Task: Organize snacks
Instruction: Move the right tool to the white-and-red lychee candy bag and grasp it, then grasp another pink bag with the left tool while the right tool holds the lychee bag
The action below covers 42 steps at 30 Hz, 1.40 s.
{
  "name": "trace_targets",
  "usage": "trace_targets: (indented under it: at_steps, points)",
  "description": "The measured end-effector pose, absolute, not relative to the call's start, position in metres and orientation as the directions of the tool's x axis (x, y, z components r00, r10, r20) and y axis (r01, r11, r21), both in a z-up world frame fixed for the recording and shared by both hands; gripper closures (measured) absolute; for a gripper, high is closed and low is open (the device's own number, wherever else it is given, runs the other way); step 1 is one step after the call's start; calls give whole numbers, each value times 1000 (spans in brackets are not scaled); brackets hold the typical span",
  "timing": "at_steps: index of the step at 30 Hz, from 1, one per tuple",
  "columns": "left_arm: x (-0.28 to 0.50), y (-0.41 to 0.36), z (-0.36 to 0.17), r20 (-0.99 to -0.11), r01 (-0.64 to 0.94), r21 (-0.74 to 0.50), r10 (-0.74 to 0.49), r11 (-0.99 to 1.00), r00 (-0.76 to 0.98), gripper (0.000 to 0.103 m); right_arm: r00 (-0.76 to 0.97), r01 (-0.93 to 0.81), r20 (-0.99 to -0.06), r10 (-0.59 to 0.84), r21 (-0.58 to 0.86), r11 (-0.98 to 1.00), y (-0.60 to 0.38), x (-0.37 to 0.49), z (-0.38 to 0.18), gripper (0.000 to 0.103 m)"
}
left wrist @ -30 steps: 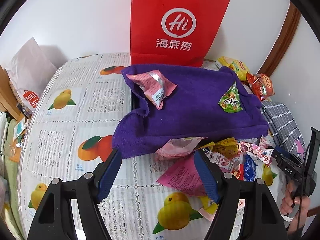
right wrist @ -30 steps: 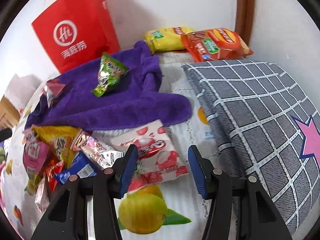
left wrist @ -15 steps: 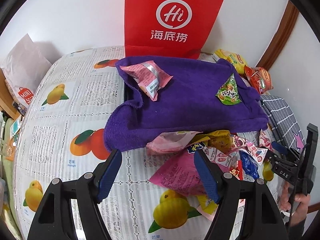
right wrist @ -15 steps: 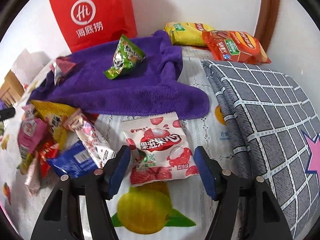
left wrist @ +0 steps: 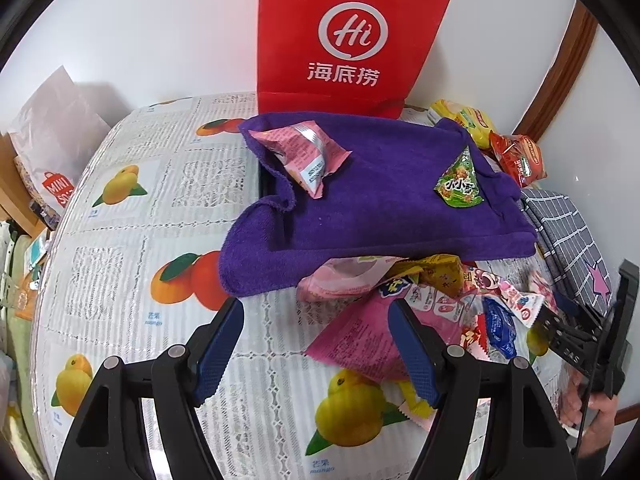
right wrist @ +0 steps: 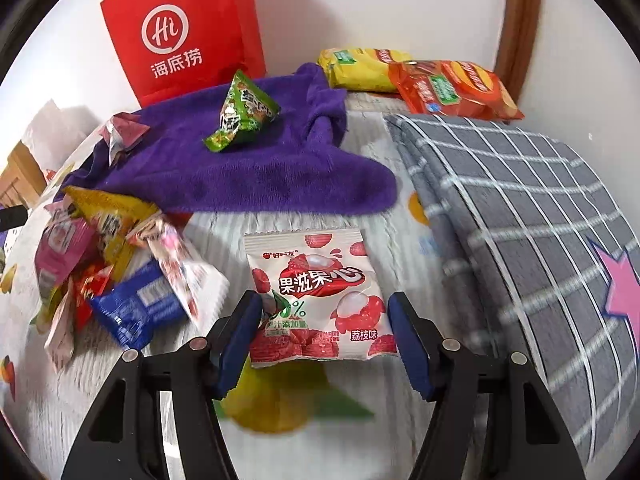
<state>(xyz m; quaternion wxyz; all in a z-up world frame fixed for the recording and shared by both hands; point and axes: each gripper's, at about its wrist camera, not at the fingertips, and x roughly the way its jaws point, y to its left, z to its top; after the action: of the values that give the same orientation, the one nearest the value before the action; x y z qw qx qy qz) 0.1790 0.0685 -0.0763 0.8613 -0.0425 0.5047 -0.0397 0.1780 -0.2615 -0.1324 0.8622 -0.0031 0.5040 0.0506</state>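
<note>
- Surface [left wrist: 120,240]: covered w/ white lace-pattern cloth printed w/ mangoes & oranges; white wall behind, brown wood trim [right wrist: 520,20] at far right.
- Far centre: 1 red paper bag [left wrist: 352,36] w/ white "Hi" logo, upright against wall.
- Far left: 1 white paper bag [left wrist: 52,148] w/ red print, at edge of surface.
- 1 purple towel [left wrist: 380,208] spread in front of red bag; 2 packets on it – pink packet [left wrist: 304,156] at left, green packet [left wrist: 460,184] at right.
- Far right by the trim: 2 chip bags, yellow chip bag [right wrist: 360,68] & red chip bag [right wrist: 452,88], touching.
- Right: 1 grey checked cushion [right wrist: 520,208] w/ pink star.
- Snack pile [left wrist: 432,300] just near of towel's near edge: mixed pink, yellow, blue, white wrappers overlapping; exact count can't tell.
- 1 lychee packet [right wrist: 316,296], white/red, lies flat apart from the pile, between pile & cushion.
- Left tongs [left wrist: 320,352]: wide apart, nothing between; hover over cloth just near of towel's corner, right finger over the pile's pink wrapper.
- Right tongs [right wrist: 324,344]: apart, one finger each side of lychee packet's near end, left one at its edge; contact unclear.
- Right hand [left wrist: 596,408] visible at right edge in left view.
</note>
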Motion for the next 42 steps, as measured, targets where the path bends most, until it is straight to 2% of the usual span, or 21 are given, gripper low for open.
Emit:
trace_targets:
  at_steps: [6, 14, 22, 42]
  points:
    - [171, 76, -73, -855, 16, -153, -141, 988, 499, 30, 476, -87, -875, 88, 52, 995, -262, 146, -126, 38]
    - [157, 75, -71, -850, 18, -124, -115, 992, 514, 30, 499, -41, -866, 23, 3, 999, -253, 139, -135, 35]
    - [149, 76, -75, -846, 10, -116, -104, 993, 524, 30, 504, -30, -864, 21, 6, 1000, -253, 142, -137, 33]
    - [208, 54, -107, -847, 8, -201, -177, 980, 501, 30, 503, -34, -864, 16, -1, 999, -253, 143, -139, 29]
